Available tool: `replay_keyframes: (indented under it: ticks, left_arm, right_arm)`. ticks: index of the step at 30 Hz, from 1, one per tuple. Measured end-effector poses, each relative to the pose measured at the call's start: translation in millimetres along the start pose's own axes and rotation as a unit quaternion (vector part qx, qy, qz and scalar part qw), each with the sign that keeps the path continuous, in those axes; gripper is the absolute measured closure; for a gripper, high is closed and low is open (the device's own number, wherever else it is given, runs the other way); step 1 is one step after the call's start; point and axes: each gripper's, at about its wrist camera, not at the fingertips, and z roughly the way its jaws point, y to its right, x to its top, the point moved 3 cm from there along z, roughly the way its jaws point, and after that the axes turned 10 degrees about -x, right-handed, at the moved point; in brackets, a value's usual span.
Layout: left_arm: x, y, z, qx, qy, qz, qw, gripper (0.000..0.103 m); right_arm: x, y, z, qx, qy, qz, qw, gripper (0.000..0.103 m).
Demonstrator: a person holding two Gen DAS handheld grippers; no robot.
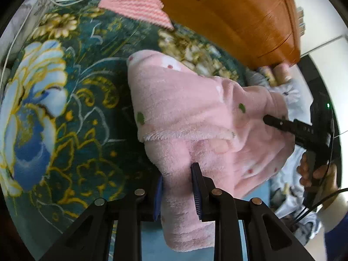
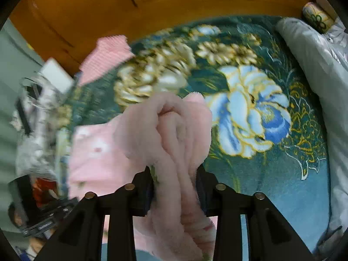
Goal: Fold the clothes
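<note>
While both grippers are closed on the same garment: the step in hand reads as a fold being carried, judged from how the cloth hangs between them
Left gripper: its two fingers pinch a thick band of the pink fleece garment; the cloth fills the gap between the blue pads and spills below them
Right gripper: clamped on a bunched roll of the same fleece, several layers gathered between its fingers; in the left wrist view its dark finger presses into the garment's far side, with the person's hand behind it
Garment: raised at both held ends and sagging between them, its upper part draped onto the bed's floral blanket; one hemmed edge lies doubled across the middle, so it is at least partly folded
Around it: a pink knitted piece lies farther up the blanket near the wooden headboard; a grey quilt runs along the blanket's right side
Stage: cannot tell whether this is an early fold or a final one
Next move, as a judgement: bring the two held edges level, lay the cloth flat on the blanket with edges matched, then let go; the thick fleece may spring open or bunch
</note>
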Motion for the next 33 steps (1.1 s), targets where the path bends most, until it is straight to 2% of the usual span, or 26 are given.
replay_keyframes:
  ticks: [1,4,5,6,8,11,13,15,17,18,22,24,29,31,32,33]
  left_arm:
    - [0,-3,2,0.003,-0.004,0.0,1.0,0.076]
    - [-2,-9,0,0.002,-0.009,-0.005,0.9999,0.073]
    - [-4,-10,-6,0.003,-0.004,-0.007,1.0,0.075]
    - [-4,-11,-12,0.005,0.002,-0.009,0.9999,0.075]
    - [-7,-7,-21,0.011,0.012,-0.002,0.9999,0.075]
    - [-13,16,-27,0.026,0.021,0.041,0.9986,0.075]
    - [-17,32,-31,0.036,0.027,0.069,0.9966,0.075]
    - [-22,47,-35,0.046,0.033,0.098,0.9936,0.075]
    - [-29,60,-26,0.054,0.022,0.137,0.9888,0.075]
    - [-33,64,-18,0.058,0.011,0.152,0.9866,0.075]
    - [-43,43,19,0.097,-0.036,0.143,0.9843,0.075]
    - [-44,28,31,0.103,-0.052,0.116,0.9865,0.075]
    - [-47,36,17,0.105,-0.027,0.114,0.9875,0.075]
    - [-56,40,11,0.106,-0.012,0.11,0.9883,0.07]
    - [-63,42,9,0.107,-0.003,0.11,0.9881,0.061]
    - [-70,45,7,0.109,0.006,0.111,0.9878,0.044]
  right_arm:
    - [0,4,4,0.001,-0.002,0.011,1.0,0.062]
    - [1,15,4,0.009,-0.001,0.039,0.999,0.052]
    - [0,17,1,0.011,0.004,0.043,0.999,0.047]
    - [-1,19,-6,0.013,0.017,0.042,0.999,0.043]
    - [-6,23,-22,0.017,0.042,0.043,0.998,0.041]
    - [-14,23,-37,-0.03,0.067,0.053,0.996,0.041]
    - [-26,3,-40,-0.024,0.07,0.021,0.997,0.041]
    - [-40,-24,-34,-0.01,0.062,-0.038,0.997,0.041]
    - [-54,-45,-22,-0.015,0.064,-0.092,0.994,0.041]
    - [-57,-42,-16,-0.021,0.062,-0.09,0.994,0.041]
    - [-64,-13,8,-0.044,0.062,-0.033,0.997,0.041]
    - [-73,-12,1,-0.032,0.067,-0.023,0.997,0.041]
    - [-95,-8,-16,-0.002,0.081,0.003,0.997,0.041]
    - [-109,-4,-21,-0.002,0.087,0.013,0.996,0.04]
    - [-119,-1,-22,-0.007,0.089,0.017,0.996,0.036]
    - [-132,3,-19,-0.014,0.083,0.021,0.996,0.03]
